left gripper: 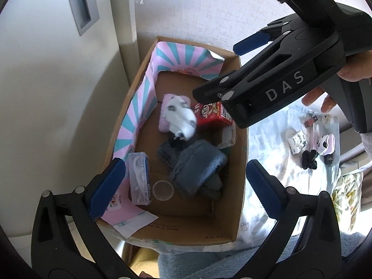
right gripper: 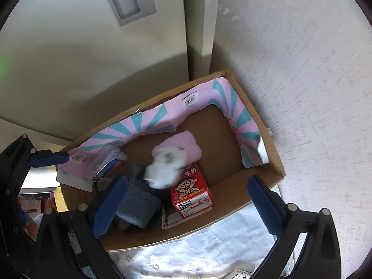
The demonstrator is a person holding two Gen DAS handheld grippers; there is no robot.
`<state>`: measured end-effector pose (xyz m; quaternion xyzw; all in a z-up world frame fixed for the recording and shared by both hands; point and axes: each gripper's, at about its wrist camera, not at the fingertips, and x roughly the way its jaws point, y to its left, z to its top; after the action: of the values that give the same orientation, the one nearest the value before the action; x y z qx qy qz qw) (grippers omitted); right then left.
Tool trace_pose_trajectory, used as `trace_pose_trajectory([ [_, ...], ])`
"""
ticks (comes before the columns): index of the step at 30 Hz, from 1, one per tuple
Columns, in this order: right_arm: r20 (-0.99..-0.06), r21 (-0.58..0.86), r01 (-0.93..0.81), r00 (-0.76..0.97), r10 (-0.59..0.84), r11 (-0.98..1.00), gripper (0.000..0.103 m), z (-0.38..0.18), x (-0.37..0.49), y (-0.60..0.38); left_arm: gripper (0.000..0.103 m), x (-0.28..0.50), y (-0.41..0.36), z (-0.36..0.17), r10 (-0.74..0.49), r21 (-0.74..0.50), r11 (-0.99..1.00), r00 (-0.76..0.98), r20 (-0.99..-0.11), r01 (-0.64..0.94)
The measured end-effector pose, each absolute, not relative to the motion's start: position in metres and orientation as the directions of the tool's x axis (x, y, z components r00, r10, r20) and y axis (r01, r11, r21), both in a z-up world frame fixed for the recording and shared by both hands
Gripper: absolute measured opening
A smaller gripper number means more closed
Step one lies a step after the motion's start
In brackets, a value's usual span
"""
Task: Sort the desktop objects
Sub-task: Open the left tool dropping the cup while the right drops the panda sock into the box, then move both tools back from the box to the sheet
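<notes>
White sock (right gripper: 162,169), blurred, black-patterned, over cardboard box (right gripper: 276,160), right gripper (right gripper: 186,200) fingers spread, left gripper (left gripper: 183,186) likewise

left gripper (left gripper: 183,190) — jaws apart | right gripper (right gripper: 186,204) — jaws apart

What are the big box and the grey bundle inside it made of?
The box looks like plain brown cardboard: matte walls with raw cut edges and a folded flap. The grey bundle seems to be soft, fuzzy fabric, maybe fleece or terry, going by its nubbly pile and floppy folds. Its exact fibre cannot be told.
</notes>
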<state>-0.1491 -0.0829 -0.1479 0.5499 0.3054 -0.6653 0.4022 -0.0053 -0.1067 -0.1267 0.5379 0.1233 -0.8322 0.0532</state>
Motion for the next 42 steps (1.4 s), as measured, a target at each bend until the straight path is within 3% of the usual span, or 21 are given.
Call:
trace_pose_trajectory([
  [15,-0.967,0.056,0.850,-0.084,-0.240,-0.524,0.102,-0.117,-0.133,-0.059,0.103,0.006,-0.098,-0.100,0.039,-0.144,-0.971,-0.469,-0.882,0.189],
  [23,-0.971,-0.004,0.827,-0.137,-0.194,-0.562,0.102,-0.103,-0.119,-0.034,0.103,0.000,-0.071,-0.092,0.048,-0.122,-0.985,-0.484,-0.874,0.124],
  [28,-0.962,0.040,0.782,-0.138,-0.235,-0.623,0.102,-0.091,-0.123,0.003,0.103,-0.009,-0.049,-0.083,0.083,-0.128,-0.990,-0.486,-0.870,0.060],
  [42,-0.957,-0.086,0.567,-0.276,-0.090,-0.819,0.103,-0.074,-0.122,0.136,0.103,-0.047,0.042,-0.070,0.189,-0.126,-0.978,-0.444,-0.876,-0.167],
])
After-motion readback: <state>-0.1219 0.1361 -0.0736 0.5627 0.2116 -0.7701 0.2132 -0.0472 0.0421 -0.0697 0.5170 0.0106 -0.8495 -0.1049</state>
